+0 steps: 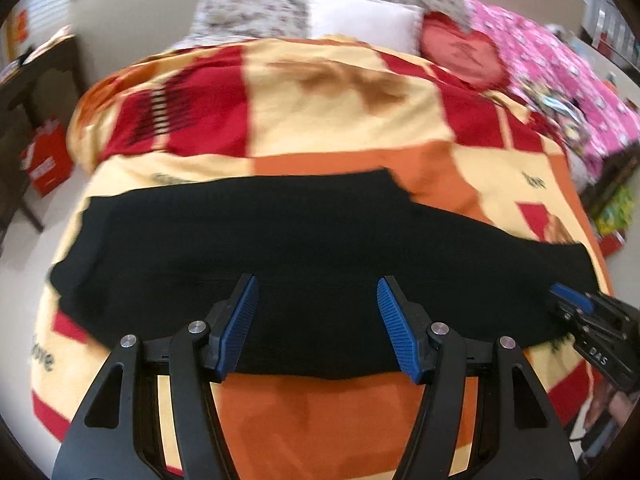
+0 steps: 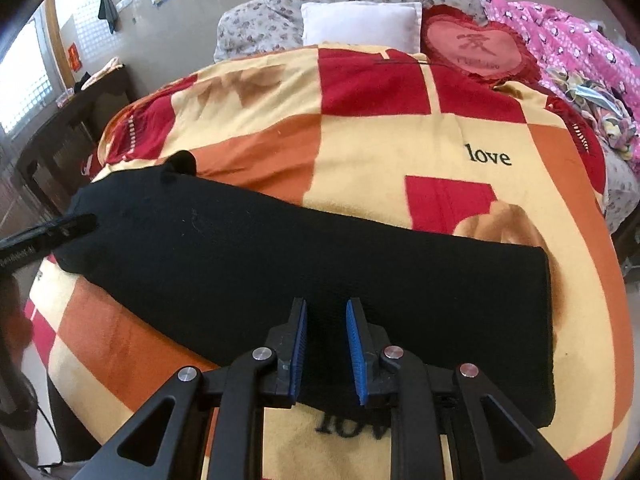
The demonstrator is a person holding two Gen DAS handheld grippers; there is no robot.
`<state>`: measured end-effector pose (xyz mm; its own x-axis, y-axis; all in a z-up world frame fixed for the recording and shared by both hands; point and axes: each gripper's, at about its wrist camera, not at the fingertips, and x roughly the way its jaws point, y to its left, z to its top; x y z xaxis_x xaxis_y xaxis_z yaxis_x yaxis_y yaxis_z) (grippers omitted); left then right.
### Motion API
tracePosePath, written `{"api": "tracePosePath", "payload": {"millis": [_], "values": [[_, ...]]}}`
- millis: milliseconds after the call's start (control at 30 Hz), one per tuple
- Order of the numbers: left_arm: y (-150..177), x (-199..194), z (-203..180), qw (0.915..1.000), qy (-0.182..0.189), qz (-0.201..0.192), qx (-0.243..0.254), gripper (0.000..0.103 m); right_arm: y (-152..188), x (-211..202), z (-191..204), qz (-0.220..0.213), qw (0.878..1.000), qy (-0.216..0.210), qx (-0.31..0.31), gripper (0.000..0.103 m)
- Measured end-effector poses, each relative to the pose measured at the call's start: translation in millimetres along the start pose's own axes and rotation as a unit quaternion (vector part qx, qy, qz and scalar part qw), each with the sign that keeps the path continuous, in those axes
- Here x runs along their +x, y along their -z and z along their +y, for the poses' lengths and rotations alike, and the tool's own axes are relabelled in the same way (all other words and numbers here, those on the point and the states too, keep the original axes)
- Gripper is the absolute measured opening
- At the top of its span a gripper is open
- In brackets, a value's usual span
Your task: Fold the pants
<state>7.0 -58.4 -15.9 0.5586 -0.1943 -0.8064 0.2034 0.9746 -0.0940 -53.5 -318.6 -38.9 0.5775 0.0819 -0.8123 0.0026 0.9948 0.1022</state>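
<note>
Left wrist view: the left tool [image 1: 318, 316] hangs low over the near edge of the pants [image 1: 280, 248], its blue pads [image 1: 240, 320] spread wide, nothing between them.
Pants: black, laid flat in a long band across the blanket [image 1: 340, 104] on the bed, running from the left side to the right; the picture is blurred, so seams and folds cannot be told.
Bag: a red bag [image 1: 46, 160] stands on the floor left of the bed, beside a dark wooden table [image 1: 36, 80].
Pillow: a white pillow [image 1: 360, 20] lies at the head of the bed, against a flowered quilt [image 1: 260, 4].
Heart cushion: a red heart cushion [image 1: 464, 56] sits just right of the pillow, with a pink quilt [image 1: 560, 84] further right.
Right tool, seen from the left: the right tool [image 1: 568, 300] sits at the right end of the pants; whether it is spread or closed cannot be told here.
Right wrist view: the left tool [image 2: 80, 222] shows as a dark blurred shape at the left end of the pants [image 2: 280, 264].
Pants, this view: the wider end lies to the left with a small bump at the top corner; the right end is a straight, squared edge near the side of the blanket [image 2: 400, 152].
Right tool: the right tool [image 2: 326, 312] is over the near edge of the pants, its pads [image 2: 300, 344] a little apart; the cloth lies below the gap and nothing is pinched.
Word: "love" [image 2: 490, 157] is printed on a cream square beyond the pants.
</note>
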Motion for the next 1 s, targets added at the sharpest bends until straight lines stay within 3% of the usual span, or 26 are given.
{"api": "tracePosePath", "payload": {"millis": [200,400,500,1000], "values": [[-8.0,15.6,-51.2,0.9965,0.064,0.027,0.046,0.062,9.1,-21.4,-33.9,-0.016,0.999,0.01,0.04,0.02],[-16.8,29.9,-100.9,0.9914,0.091,0.035,0.088,0.062,20.5,-26.1,-72.1,-0.009,0.996,0.047,0.075,0.021],[-19.5,41.5,-123.5,0.9874,0.105,0.05,0.108,0.062,23.3,-26.9,-85.3,-0.013,0.995,0.026,0.092,0.021],[-34.3,50.3,-187.5,0.9779,0.113,0.038,0.172,0.062,34.9,-53.6,-105.0,-0.035,0.991,-0.003,0.127,0.027]]}}
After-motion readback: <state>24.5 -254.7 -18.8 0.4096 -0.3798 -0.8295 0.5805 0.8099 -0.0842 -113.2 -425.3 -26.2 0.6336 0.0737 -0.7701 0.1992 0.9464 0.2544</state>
